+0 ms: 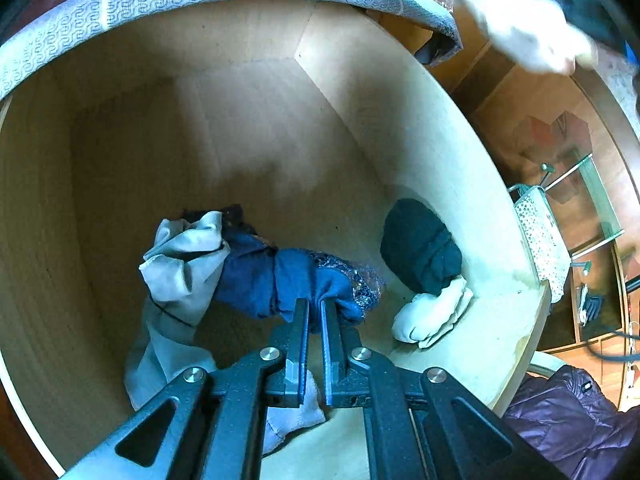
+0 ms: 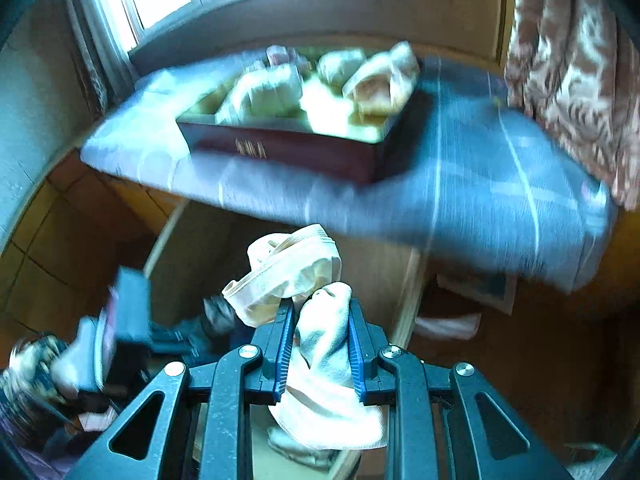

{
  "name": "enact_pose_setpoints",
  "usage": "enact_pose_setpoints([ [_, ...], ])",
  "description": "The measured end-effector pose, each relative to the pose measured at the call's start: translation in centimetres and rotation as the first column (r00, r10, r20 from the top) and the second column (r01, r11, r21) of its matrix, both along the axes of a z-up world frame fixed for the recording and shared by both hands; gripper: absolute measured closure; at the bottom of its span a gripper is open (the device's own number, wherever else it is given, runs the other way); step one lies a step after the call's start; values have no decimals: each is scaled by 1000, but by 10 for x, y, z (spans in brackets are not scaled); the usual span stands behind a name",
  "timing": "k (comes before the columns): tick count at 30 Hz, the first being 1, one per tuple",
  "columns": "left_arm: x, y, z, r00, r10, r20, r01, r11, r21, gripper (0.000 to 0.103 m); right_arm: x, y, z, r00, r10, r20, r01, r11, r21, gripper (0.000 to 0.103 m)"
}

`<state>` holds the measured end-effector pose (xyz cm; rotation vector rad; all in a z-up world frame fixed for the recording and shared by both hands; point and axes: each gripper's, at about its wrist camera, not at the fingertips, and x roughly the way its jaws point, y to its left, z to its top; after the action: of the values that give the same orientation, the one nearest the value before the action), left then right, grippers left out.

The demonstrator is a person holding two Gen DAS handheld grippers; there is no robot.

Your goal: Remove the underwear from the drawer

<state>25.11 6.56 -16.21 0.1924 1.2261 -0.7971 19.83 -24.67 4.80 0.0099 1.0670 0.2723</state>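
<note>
In the lower middle of the left wrist view, my left gripper [image 1: 315,307] is pinching the blue underwear [image 1: 296,280] inside the drawer [image 1: 420,128], its fingers almost together on the cloth, with a grey cloth [image 1: 182,264] at its left and a black bundle [image 1: 420,244] at the right wall. In the right wrist view, my right gripper [image 2: 320,308] is clamping white underwear [image 2: 320,344] at the lower middle. The box [image 2: 288,148] is standing on the bed [image 2: 480,208] in the upper part.

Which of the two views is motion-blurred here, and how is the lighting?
Right wrist: background box and bed cover smeared by motion, window glare on top; held pale underwear sharp. Left wrist: crisp, drawer unevenly shadowed, blue garment clear.
</note>
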Motion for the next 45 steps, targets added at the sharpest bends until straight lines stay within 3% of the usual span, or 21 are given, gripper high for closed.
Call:
enact_pose_setpoints([
  [6,0,1,-1,1000,3,-3,-3,1000,0,99,45,7,50,990,-22,142,17,999,39,78],
  [10,0,-1,0,1000,5,-4,-5,1000,0,99,88,15,60,984,-36,173,32,999,28,78],
  [14,0,1,-2,1000,9,-11,-9,1000,-2,99,138,16,46,987,-58,152,58,998,7,78],
  [19,1,1,-3,1000,5,-20,-5,1000,-2,99,187,18,7,995,-74,63,74,997,-2,78],
  [29,3,2,-4,999,4,-35,-4,1000,-16,99,207,28,-36,998,-55,-17,54,997,-54,76],
  [45,-2,5,-1,1000,22,-8,-22,1000,-12,99,197,33,-43,999,-48,20,50,992,-115,73],
])
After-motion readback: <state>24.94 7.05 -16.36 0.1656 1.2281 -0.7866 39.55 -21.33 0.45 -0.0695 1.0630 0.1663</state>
